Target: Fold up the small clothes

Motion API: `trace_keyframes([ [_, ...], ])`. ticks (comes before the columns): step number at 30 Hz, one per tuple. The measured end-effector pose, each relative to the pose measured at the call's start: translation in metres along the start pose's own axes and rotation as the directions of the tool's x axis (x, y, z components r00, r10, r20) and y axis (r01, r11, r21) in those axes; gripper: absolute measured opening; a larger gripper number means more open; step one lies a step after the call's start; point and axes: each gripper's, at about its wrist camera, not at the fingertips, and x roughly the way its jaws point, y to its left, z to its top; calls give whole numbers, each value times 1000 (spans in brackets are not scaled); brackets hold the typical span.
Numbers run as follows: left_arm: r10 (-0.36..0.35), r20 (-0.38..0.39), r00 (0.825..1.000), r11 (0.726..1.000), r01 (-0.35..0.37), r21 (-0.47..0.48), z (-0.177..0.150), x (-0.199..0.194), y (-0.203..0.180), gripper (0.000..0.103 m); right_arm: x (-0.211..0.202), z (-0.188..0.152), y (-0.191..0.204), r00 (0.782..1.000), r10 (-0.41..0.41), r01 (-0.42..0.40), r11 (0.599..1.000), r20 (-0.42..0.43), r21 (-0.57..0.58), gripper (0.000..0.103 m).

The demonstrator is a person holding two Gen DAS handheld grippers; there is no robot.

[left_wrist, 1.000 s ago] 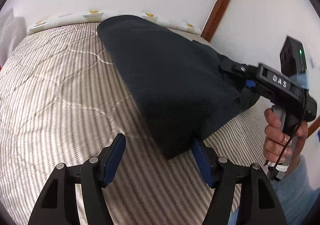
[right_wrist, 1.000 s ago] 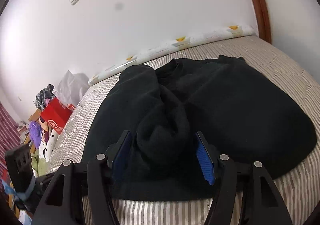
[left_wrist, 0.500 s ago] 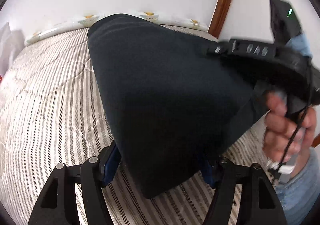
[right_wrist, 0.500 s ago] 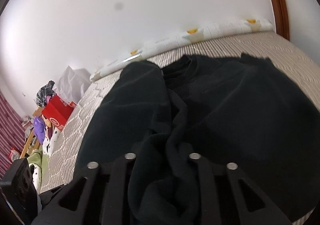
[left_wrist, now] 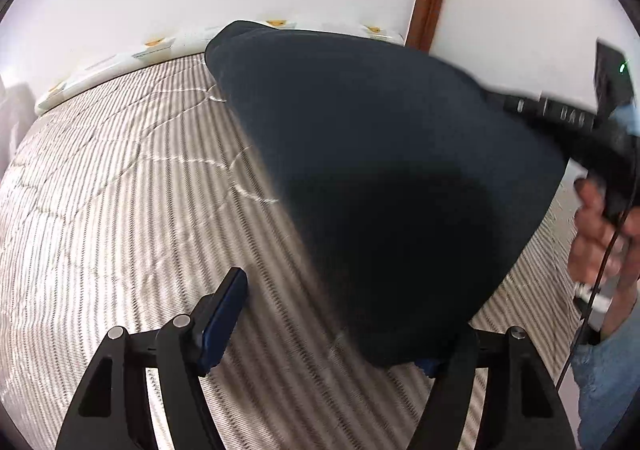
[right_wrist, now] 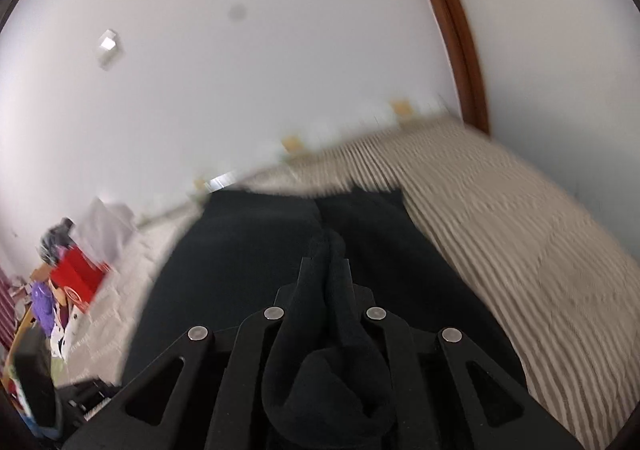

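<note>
Pinching a bunched fold of the soft dark knit garment (right_wrist: 260,250), the right gripper (right_wrist: 326,270) has its fingers closing tight on it above the striped quilted bed (left_wrist: 120,190). The left gripper (left_wrist: 332,330) stands wide, cloth draping over one finger. Limp fabric; grip edges, judging by sag.
</note>
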Motion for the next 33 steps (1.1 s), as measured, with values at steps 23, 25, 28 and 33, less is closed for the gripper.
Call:
trace_keyframes([
  [23,12,71,997,979,3,-206,21,-20,54,17,62,-13,40,985,-39,30,998,-165,-55,9],
  [25,35,73,997,973,-18,-229,19,-27,74,17,74,-14,60,983,-14,2,998,-186,-64,9],
  [28,80,72,994,963,-58,-264,12,-39,105,17,93,-17,94,977,26,-44,996,-213,-81,9],
  [33,68,67,995,949,-44,-312,-1,-50,142,17,110,-26,144,967,81,-113,986,-242,-120,10],
])
